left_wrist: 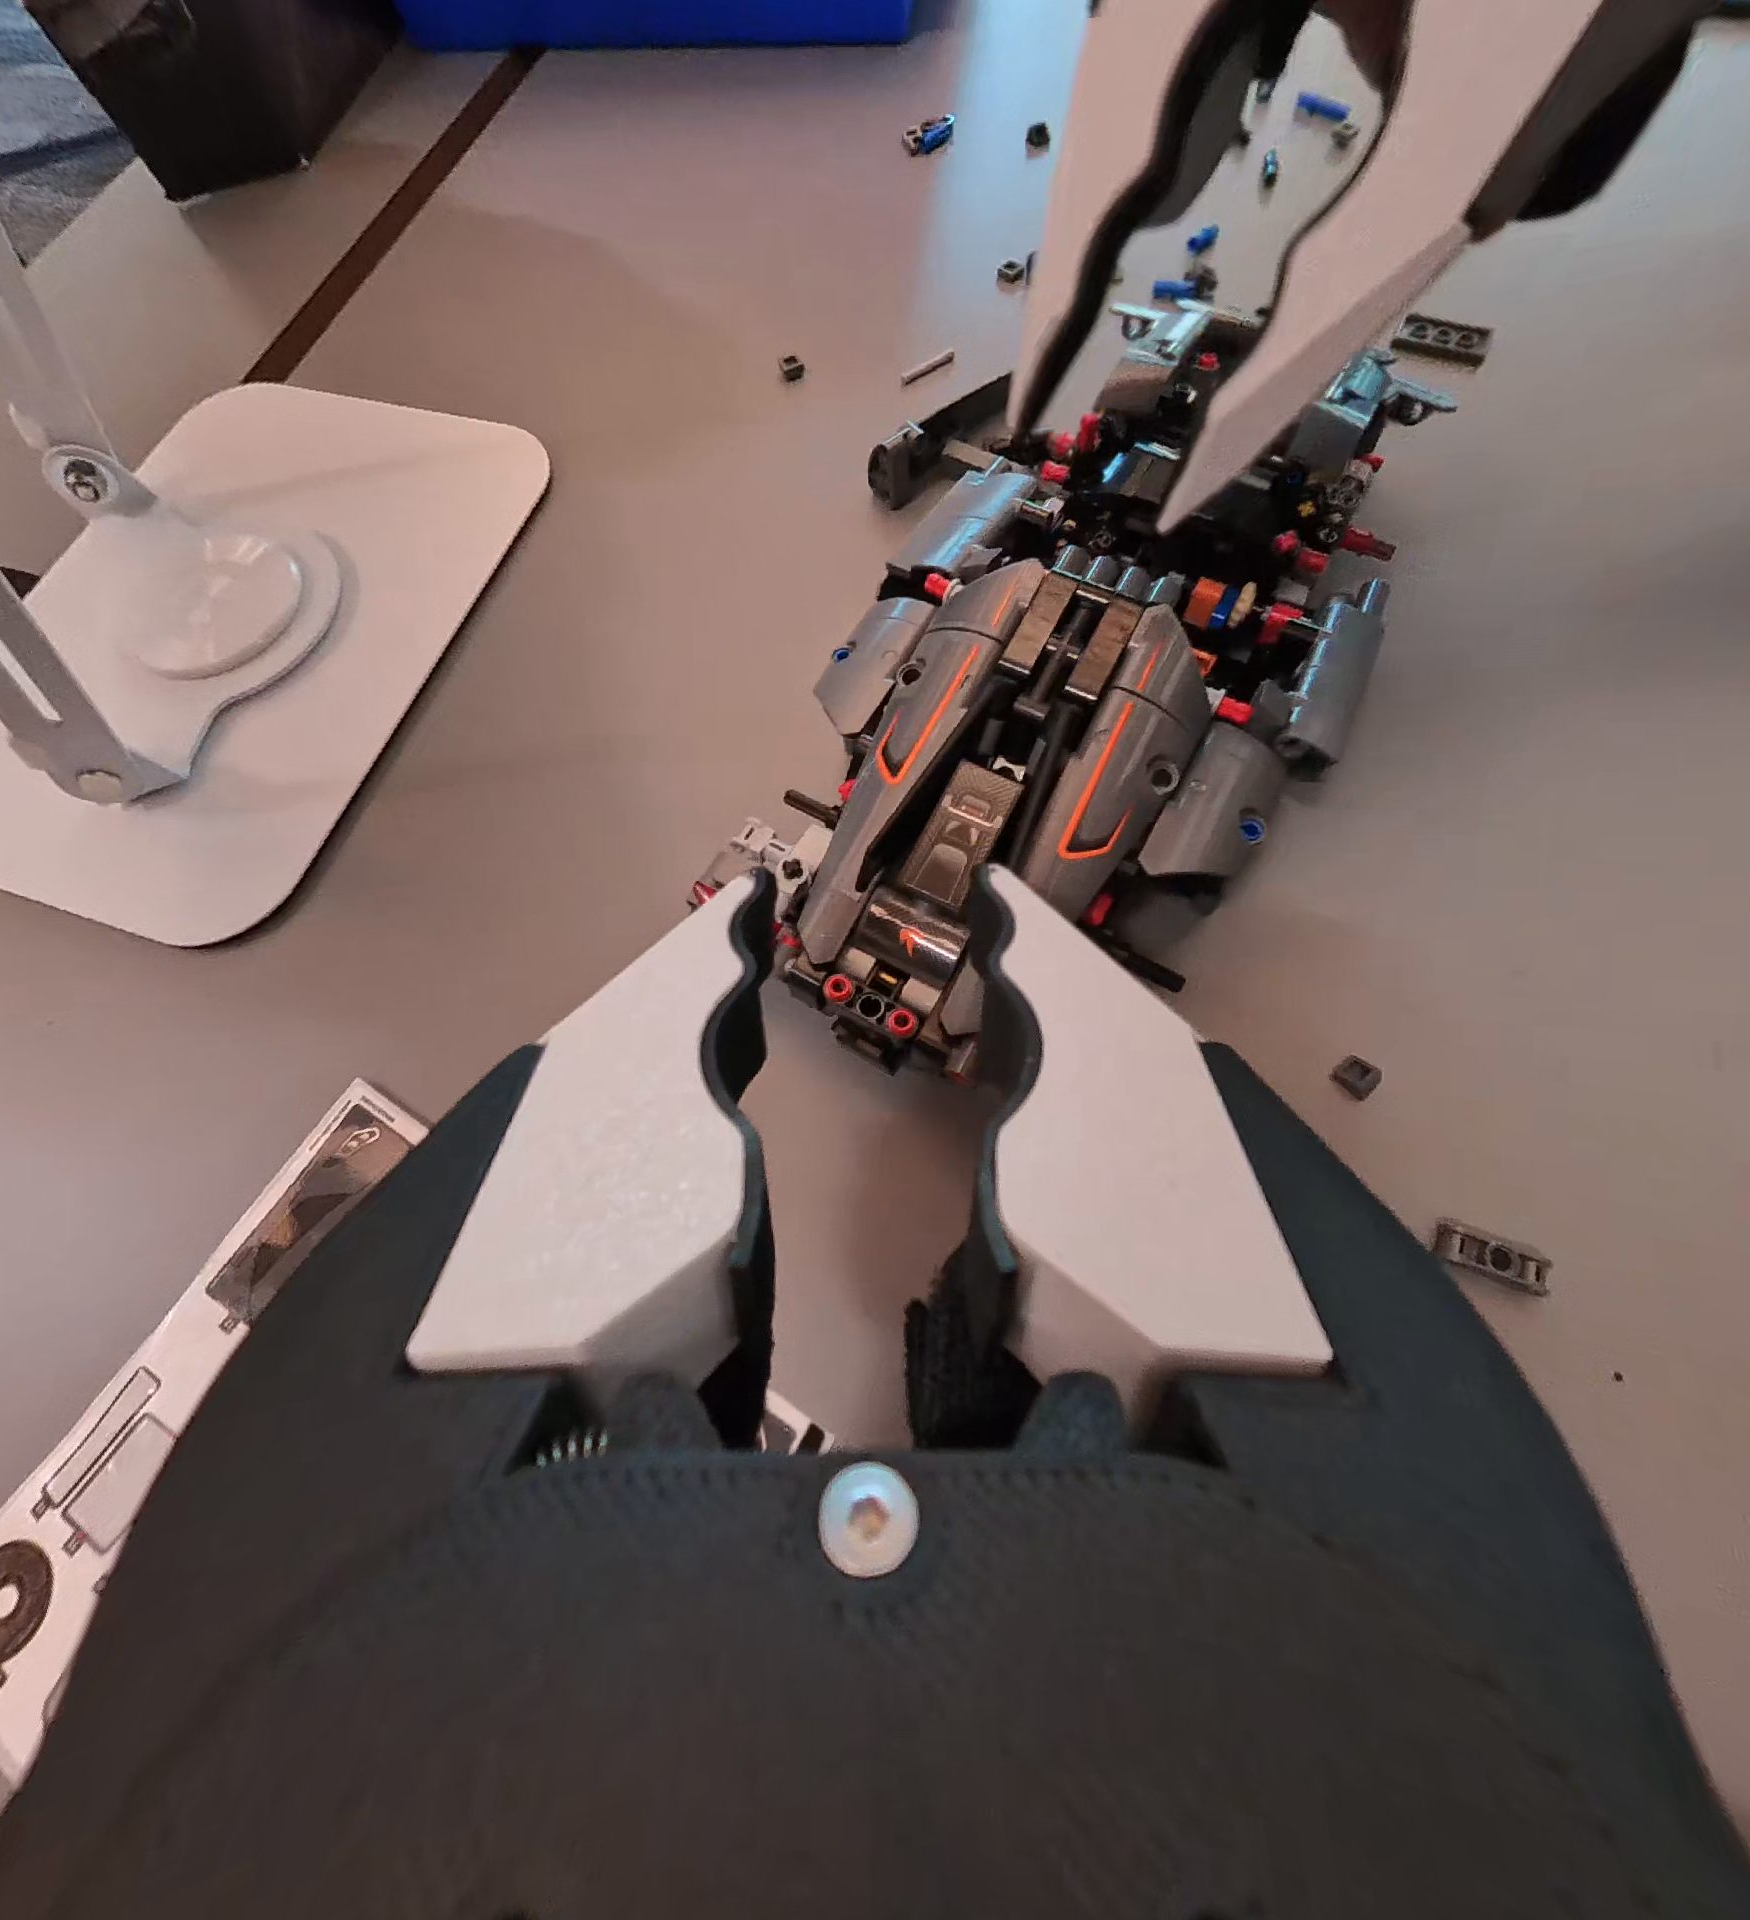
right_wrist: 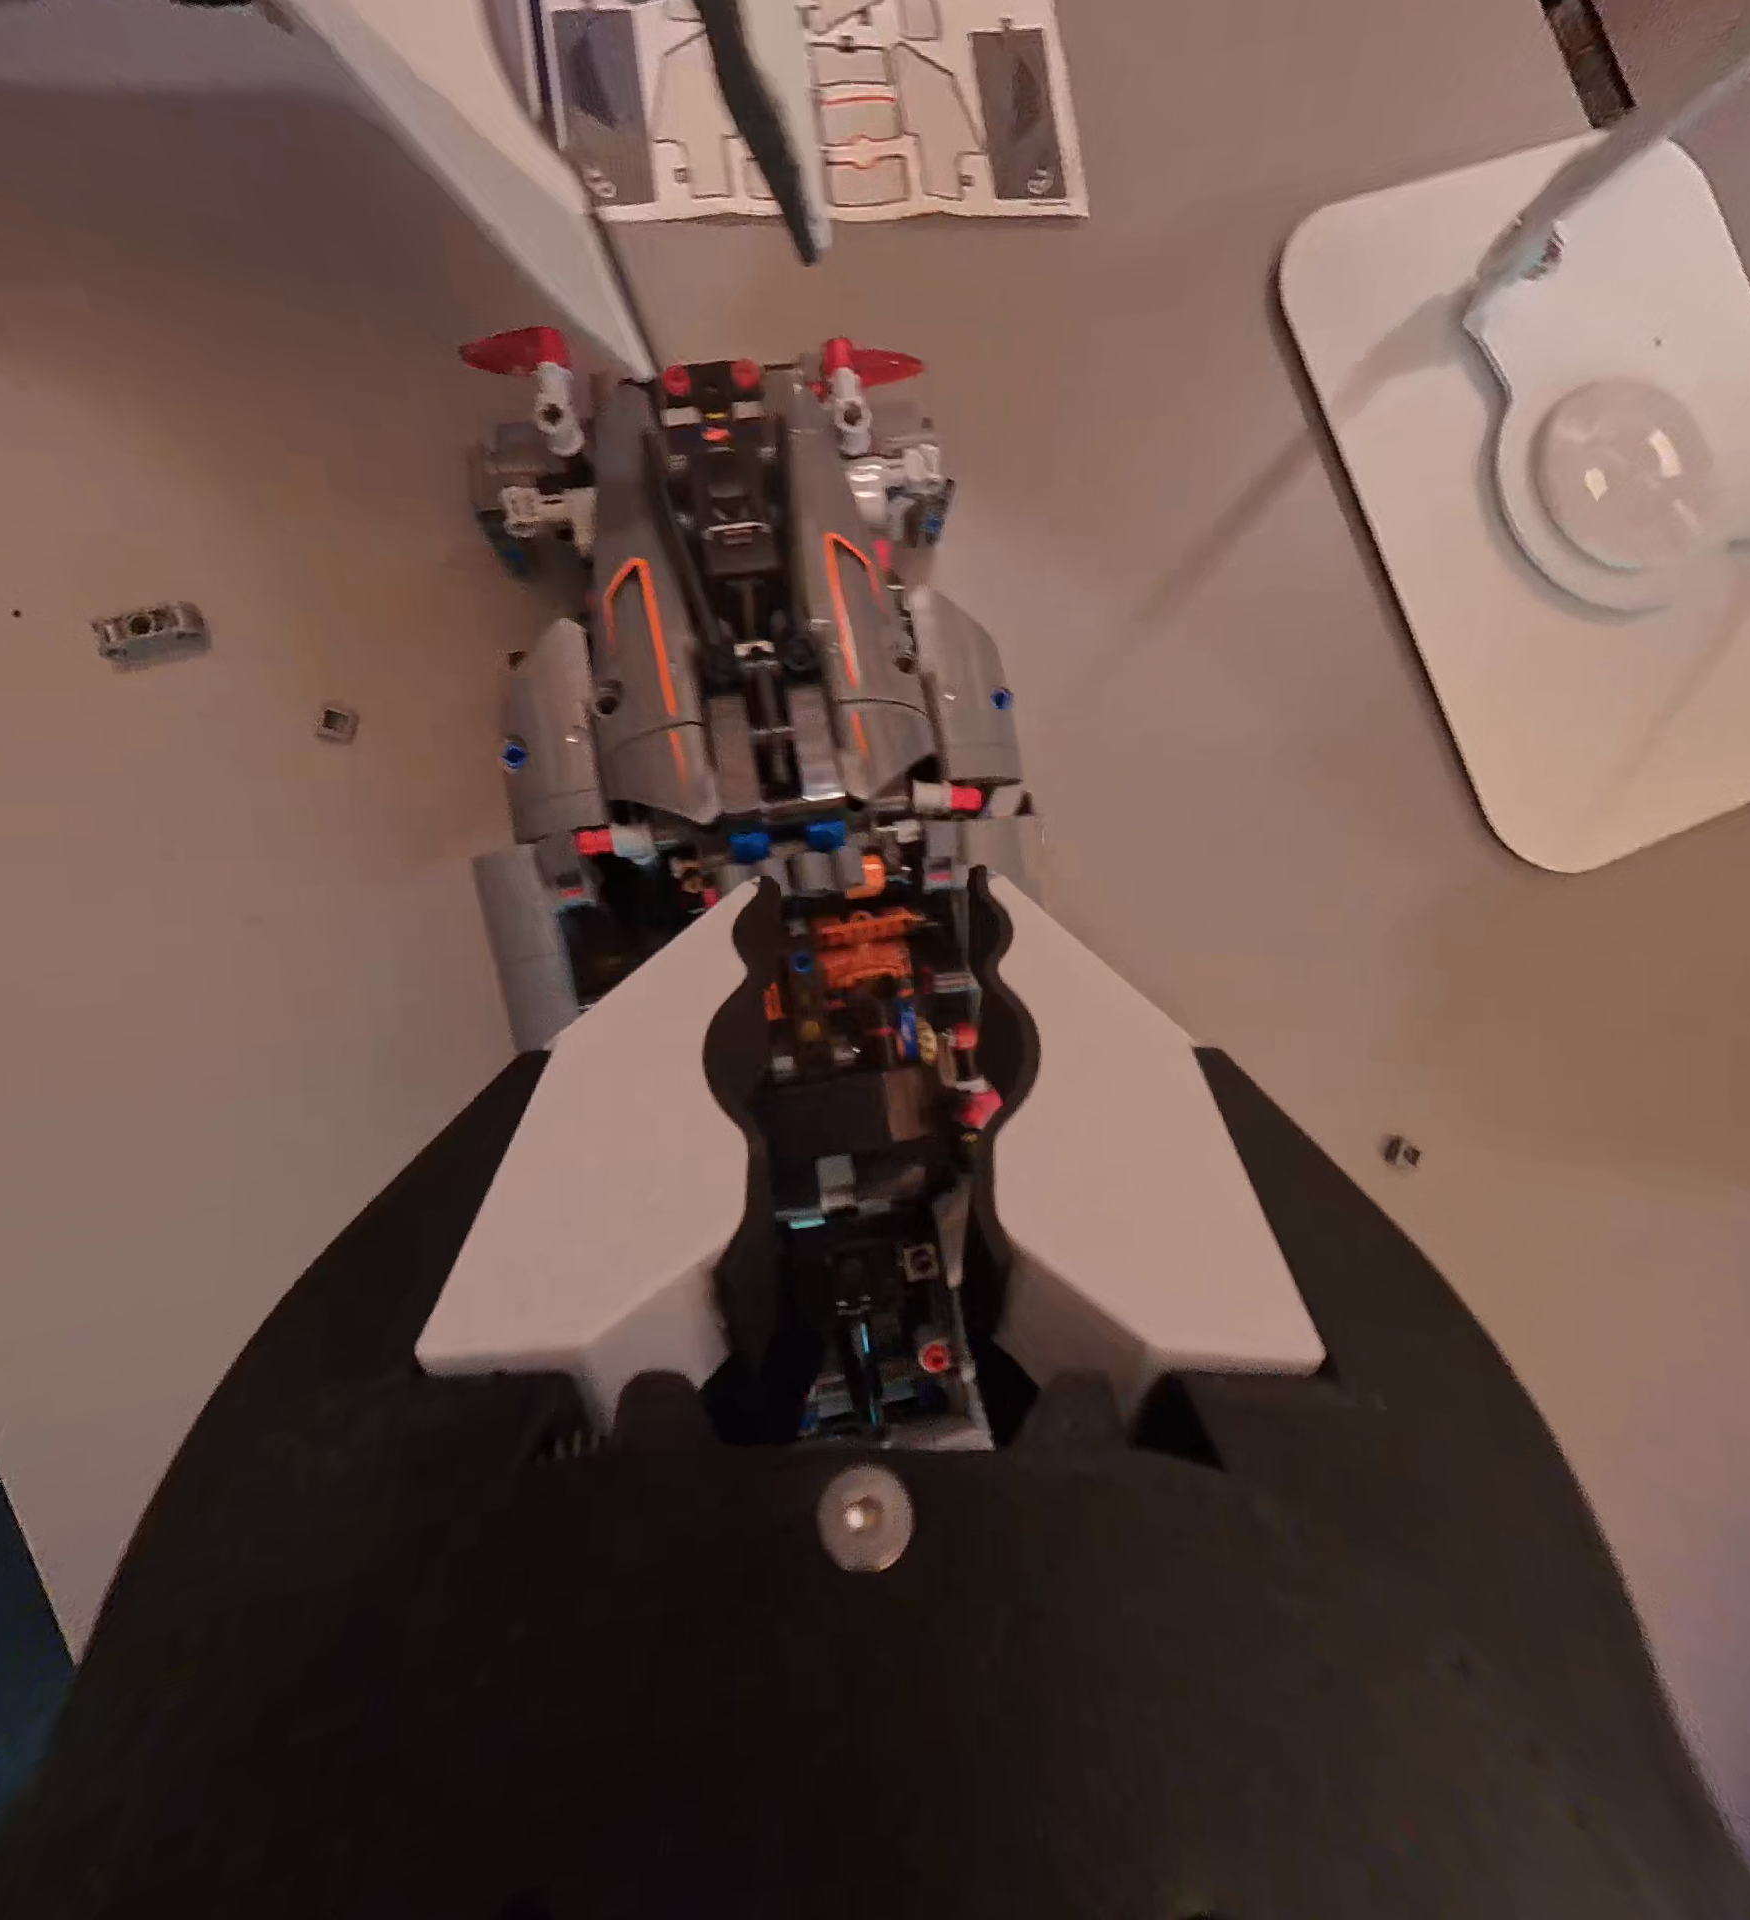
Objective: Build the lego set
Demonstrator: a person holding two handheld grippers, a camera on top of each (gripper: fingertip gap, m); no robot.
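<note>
A grey and black lego car with orange stripes lies lengthwise on the grey table; it also shows in the right wrist view. My left gripper is open, its fingertips straddling the near end of the car with red pins. I cannot tell if its pads touch. It shows blurred at the top of the right wrist view. My right gripper is open and sits over the car's open, unclad end, with the black and orange inner parts seen between its fingers. It shows from above in the left wrist view.
A white stand base sits beside the car. A sticker sheet lies under my left gripper. Loose grey pieces and small blue ones are scattered about. A blue bin stands at the far edge. Spacing between my two grippers at the tips: around 11 cm.
</note>
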